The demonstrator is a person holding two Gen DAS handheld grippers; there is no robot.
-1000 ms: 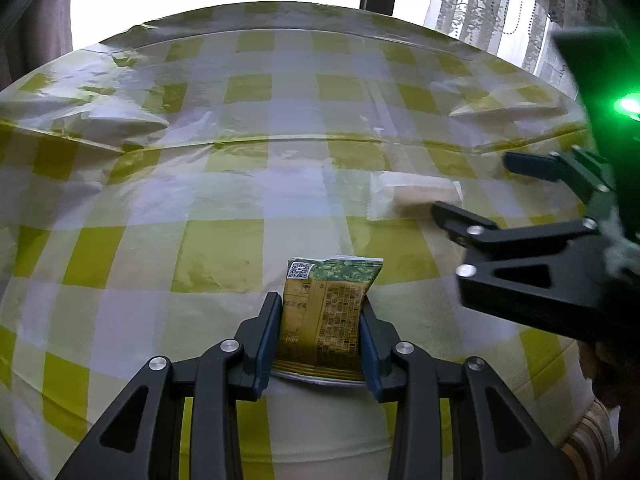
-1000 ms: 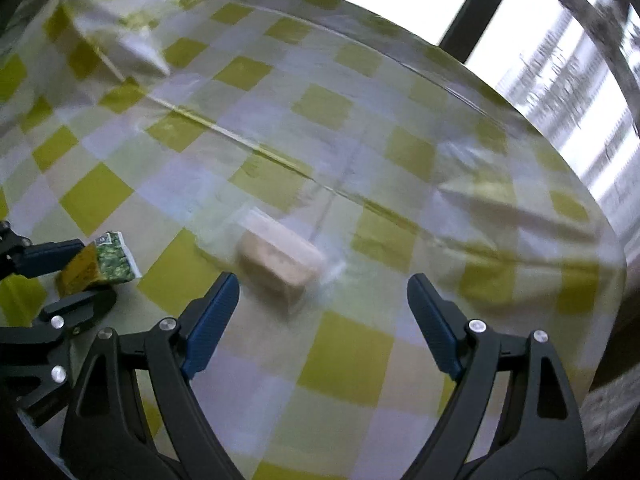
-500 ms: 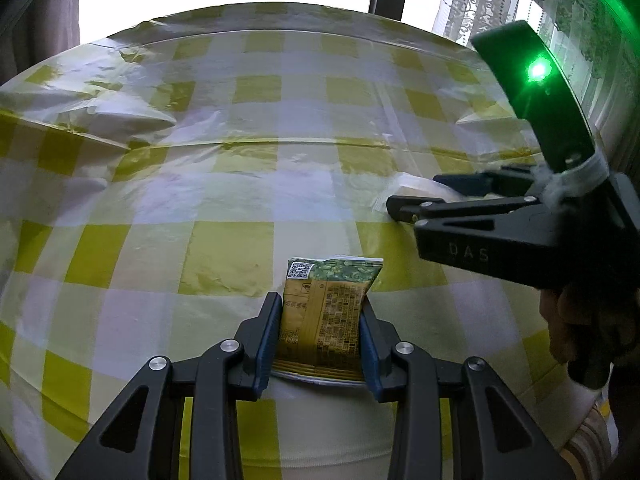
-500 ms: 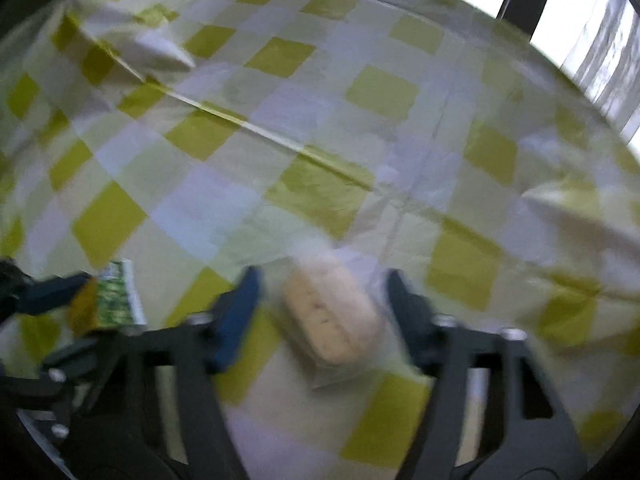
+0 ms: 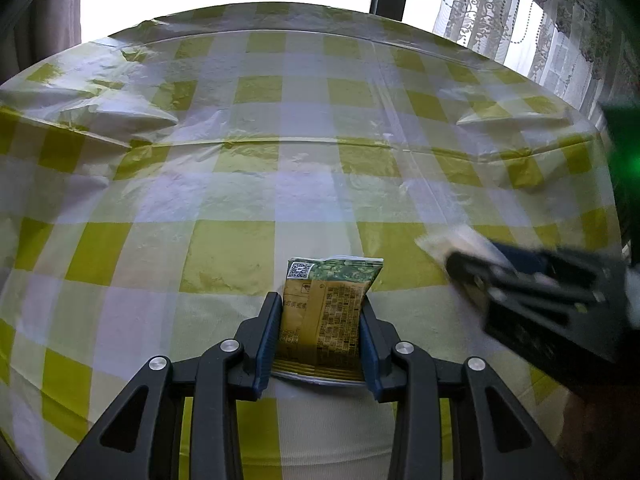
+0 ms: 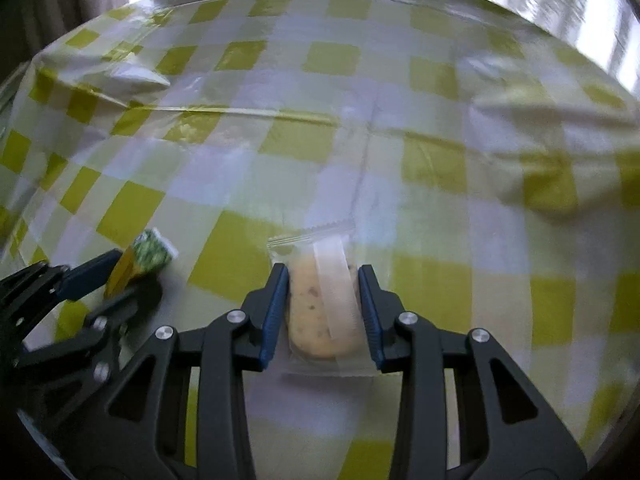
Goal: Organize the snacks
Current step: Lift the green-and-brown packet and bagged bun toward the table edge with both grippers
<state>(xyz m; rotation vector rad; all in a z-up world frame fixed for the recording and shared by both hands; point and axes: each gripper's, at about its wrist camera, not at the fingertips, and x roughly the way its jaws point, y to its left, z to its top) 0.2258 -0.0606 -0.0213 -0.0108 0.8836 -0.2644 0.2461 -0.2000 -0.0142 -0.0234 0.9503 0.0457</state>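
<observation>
A: How did the jaws stand?

B: The right gripper (image 6: 323, 312) was closing on the clear-wrapped biscuit (image 6: 320, 312), its long axis running near to far between the pads. The left gripper (image 5: 322, 340) was clamped on the green packet (image 5: 326, 308), near edge of the table (image 5: 224, 184).

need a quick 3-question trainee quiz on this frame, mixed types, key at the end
1. True or false: the left tongs are shut on the green-and-yellow snack packet.
2. The right tongs are closing around: A) a can B) a clear-wrapped pastry C) a spoon
3. Fill in: the checked tablecloth is white and ____.

Key: 1 true; 2 B; 3 yellow.
</observation>
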